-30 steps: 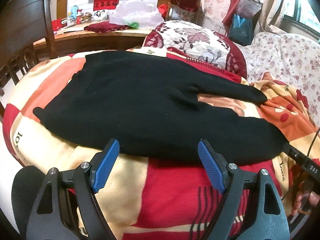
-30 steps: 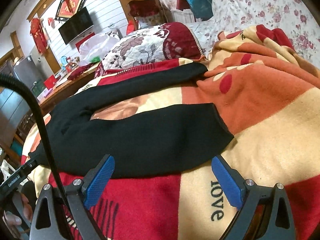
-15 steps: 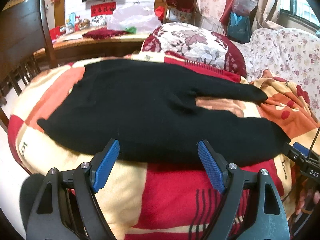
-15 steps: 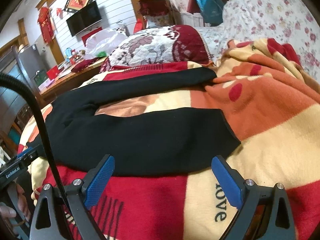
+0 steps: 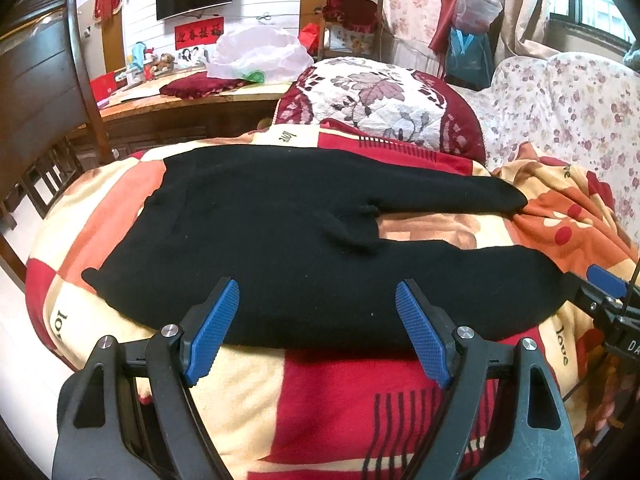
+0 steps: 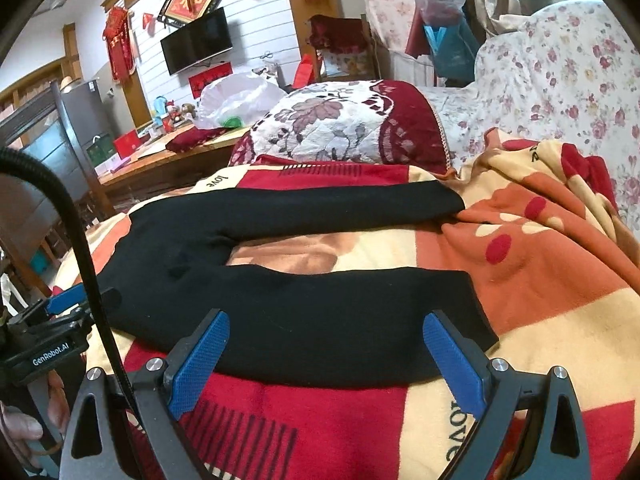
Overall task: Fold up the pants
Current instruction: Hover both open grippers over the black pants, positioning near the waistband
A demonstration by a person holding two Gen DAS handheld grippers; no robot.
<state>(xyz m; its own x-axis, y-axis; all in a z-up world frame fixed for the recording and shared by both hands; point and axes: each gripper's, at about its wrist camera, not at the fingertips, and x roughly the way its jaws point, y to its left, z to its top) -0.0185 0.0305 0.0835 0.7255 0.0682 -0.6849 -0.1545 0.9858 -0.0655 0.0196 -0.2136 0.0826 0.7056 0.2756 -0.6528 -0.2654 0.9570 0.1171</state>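
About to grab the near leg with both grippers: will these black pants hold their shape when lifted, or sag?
Likely sag: the black pants lie limp and follow the blanket's curve, with soft puckers at the crotch. They look like knit, so probably light and a bit stretchy. The fuzzy blanket may cling, so dragging could bunch both.

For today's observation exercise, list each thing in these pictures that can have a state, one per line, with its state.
black pants: unfolded, spread flat on the blanket, legs apart.
left gripper: open, at the near edge of the pants, holding nothing.
right gripper: open, at the near leg's edge, holding nothing.
blanket: spread under the pants, bunched at the right.
television: screen dark.
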